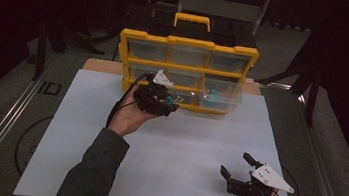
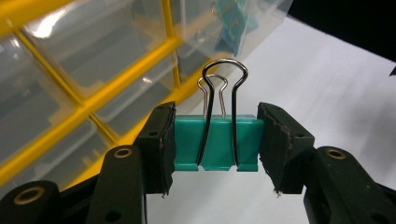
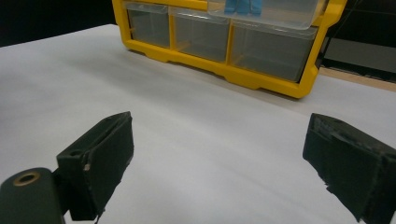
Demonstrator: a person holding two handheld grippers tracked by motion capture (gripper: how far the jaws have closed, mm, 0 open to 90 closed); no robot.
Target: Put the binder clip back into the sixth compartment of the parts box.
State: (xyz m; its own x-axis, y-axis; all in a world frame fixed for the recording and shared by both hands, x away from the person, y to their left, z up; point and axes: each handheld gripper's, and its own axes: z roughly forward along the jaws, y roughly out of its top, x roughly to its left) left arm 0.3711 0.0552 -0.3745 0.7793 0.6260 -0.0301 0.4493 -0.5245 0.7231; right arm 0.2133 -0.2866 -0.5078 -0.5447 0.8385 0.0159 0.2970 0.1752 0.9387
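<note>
left tongs (image 2: 215, 142) grip a teal binder clip (image 2: 217, 142) by its ends; keep it level toward the pulled-out drawer (image 1: 223, 96). right tongs (image 3: 219, 172) gape wide, empty.

Left tool (image 2: 215, 135): black jaws, rough worn pads, brass-ringed screw holes, black cable. Right tool (image 1: 239, 166): white three-cornered plate. Dark grey sleeve (image 1: 90, 173).

Smooth teal binder clip (image 2: 217, 142) with glossy wire handles; yellow plastic organizer (image 1: 186, 71), clear drawers.

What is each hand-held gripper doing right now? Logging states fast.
Left hand-held gripper: closed on the green binder clip.
Right hand-held gripper: open, holding nothing.
</note>
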